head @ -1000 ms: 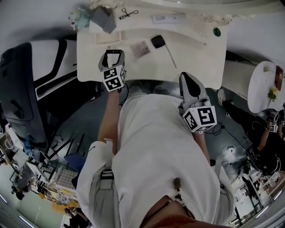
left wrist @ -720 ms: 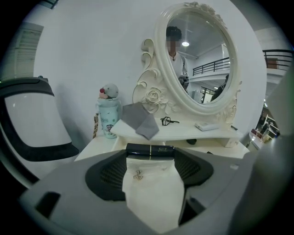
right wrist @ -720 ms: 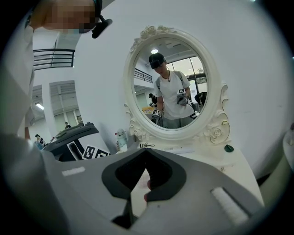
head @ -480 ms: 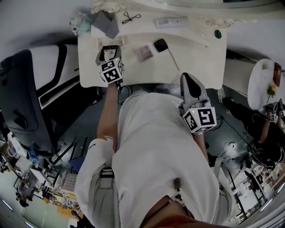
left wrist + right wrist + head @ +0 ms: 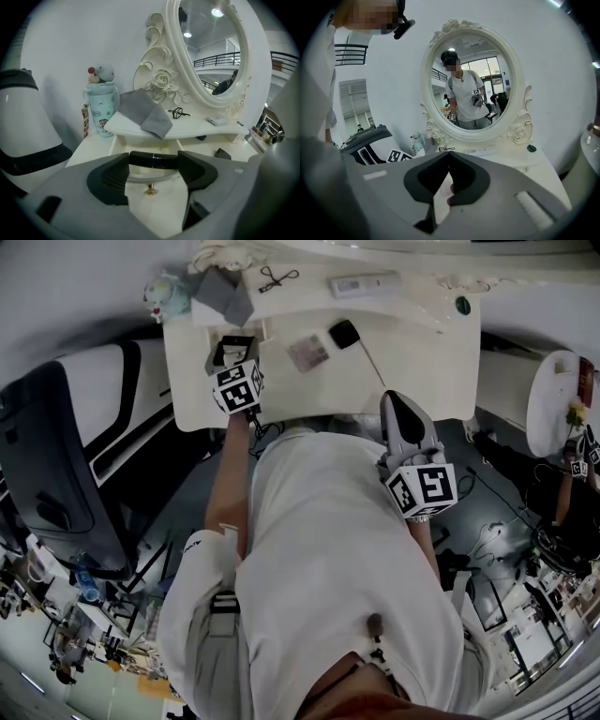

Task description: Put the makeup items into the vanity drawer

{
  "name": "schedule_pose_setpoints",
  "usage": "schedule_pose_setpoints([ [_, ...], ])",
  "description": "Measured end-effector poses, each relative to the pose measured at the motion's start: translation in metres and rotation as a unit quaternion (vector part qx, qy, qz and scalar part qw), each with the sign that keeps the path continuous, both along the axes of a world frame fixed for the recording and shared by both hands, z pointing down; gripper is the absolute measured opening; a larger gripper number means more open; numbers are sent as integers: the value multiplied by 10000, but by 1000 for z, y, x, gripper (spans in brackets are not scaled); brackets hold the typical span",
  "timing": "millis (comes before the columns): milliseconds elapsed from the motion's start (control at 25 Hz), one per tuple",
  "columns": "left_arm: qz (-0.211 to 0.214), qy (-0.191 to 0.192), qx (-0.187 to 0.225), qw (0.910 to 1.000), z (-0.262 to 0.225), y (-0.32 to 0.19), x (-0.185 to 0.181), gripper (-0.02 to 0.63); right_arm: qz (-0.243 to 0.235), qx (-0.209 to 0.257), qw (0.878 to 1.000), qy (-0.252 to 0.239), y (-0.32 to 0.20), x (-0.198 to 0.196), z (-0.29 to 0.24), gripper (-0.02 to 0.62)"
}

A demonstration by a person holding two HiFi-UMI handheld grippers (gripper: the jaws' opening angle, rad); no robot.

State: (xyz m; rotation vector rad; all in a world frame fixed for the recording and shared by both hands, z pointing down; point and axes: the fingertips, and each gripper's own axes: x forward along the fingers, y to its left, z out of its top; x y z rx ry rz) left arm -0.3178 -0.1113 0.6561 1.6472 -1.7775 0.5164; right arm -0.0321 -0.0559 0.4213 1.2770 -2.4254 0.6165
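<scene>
Left gripper view has the left gripper (image 5: 153,162) clamped on a black tube (image 5: 140,159), held crosswise between the pads - just over the open drawer (image 5: 159,206) with the gold knob (image 5: 150,189). Right gripper (image 5: 449,155) - jaws closed together, empty, by the vanity (image 5: 422,362) front edge.

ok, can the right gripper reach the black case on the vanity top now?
Probably yes. The black case lies uncovered on the vanity top, only a thin stick beside it; the right gripper is empty, but its jaws are shut.
</scene>
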Motion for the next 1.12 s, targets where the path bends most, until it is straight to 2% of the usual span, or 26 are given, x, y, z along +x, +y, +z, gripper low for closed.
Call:
schedule_pose_setpoints([
  [440, 123, -51, 82, 9999, -2, 3, 0, 310, 110, 32, 9999, -29, 7, -4, -1, 8],
  [680, 23, -302, 427, 9986, -27, 13, -3, 159, 48, 74, 9999, -137, 15, -1, -2, 8],
  [880, -90, -738, 750, 9944, -56, 27, -1, 8, -123, 139, 9993, -323, 22, 5, -5, 8],
  [1120, -79, -912, 1043, 9903, -94, 57, 29, 7, -400, 212, 9969, -642, 28, 19, -9, 8],
])
